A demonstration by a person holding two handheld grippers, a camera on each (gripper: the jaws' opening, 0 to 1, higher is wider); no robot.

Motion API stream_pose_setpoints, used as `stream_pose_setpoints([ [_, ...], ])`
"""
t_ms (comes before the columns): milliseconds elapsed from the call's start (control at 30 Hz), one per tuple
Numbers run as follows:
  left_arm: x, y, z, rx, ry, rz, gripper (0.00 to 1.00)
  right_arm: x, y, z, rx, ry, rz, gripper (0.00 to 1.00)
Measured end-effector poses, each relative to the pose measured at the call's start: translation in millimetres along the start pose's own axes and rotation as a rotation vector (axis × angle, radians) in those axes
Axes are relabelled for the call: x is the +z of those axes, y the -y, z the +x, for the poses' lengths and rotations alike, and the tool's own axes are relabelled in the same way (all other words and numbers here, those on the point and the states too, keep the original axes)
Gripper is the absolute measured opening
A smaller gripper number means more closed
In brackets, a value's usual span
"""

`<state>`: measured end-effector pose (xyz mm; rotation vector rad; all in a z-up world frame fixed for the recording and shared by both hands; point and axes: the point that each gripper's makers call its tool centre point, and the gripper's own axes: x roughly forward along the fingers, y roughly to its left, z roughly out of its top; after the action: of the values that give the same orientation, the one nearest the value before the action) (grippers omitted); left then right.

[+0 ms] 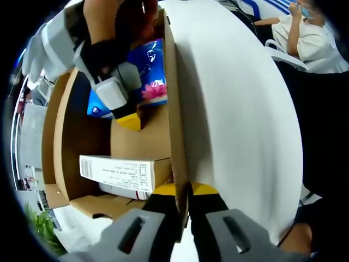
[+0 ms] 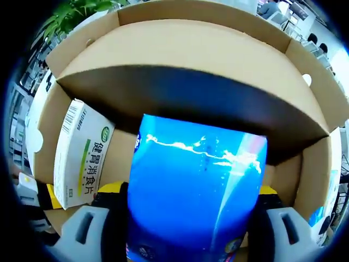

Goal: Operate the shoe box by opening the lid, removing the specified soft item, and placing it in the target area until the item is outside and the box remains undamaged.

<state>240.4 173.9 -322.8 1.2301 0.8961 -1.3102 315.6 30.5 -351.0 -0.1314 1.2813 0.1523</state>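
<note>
While left gripper (image 1: pixel 188 204) pinches the box wall (image 1: pixel 175 109), right gripper's (image 2: pixel 188 218) jaws clasp the blue pack (image 2: pixel 196 191).

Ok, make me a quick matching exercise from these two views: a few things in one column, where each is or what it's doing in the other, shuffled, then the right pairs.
Column one:
1. blue tissue pack
2. white medicine box
3. left gripper
4. cardboard box

Column two:
A. clamped on the edge of the box's wall
B. lying inside the box, beside the blue pack
C. lid open, contents exposed
D. held between the right gripper's jaws

Pairs: 1-D, 2-B, 3-A, 4-C
</note>
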Motion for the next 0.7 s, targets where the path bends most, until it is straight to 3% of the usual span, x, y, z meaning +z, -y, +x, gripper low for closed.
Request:
stream_pose_setpoints([
  [233, -0.4, 1.0, 0.0, -0.002, 0.006, 0.004, 0.05, 12.1, 5.0, -1.0, -0.016, 0.017, -0.011, 0.81],
  [333, 0.1, 2.2, 0.1, -0.003, 0.008, 0.005, 0.05, 9.7, 20.6, -7.0, -0.102, 0.01, -0.082, 0.79],
  [600, 0.1, 3.8, 0.0, -0.005, 0.007, 0.008, 0.05, 13.1, 20.5, -12.9, -0.066, 0.014, -0.073, 0.77],
  [700, 0.3, 4.3, -0.1, -0.005, 0.007, 0.009, 0.05, 6.4, 15.7, -19.6, -0.056, 0.021, -0.073, 0.77],
])
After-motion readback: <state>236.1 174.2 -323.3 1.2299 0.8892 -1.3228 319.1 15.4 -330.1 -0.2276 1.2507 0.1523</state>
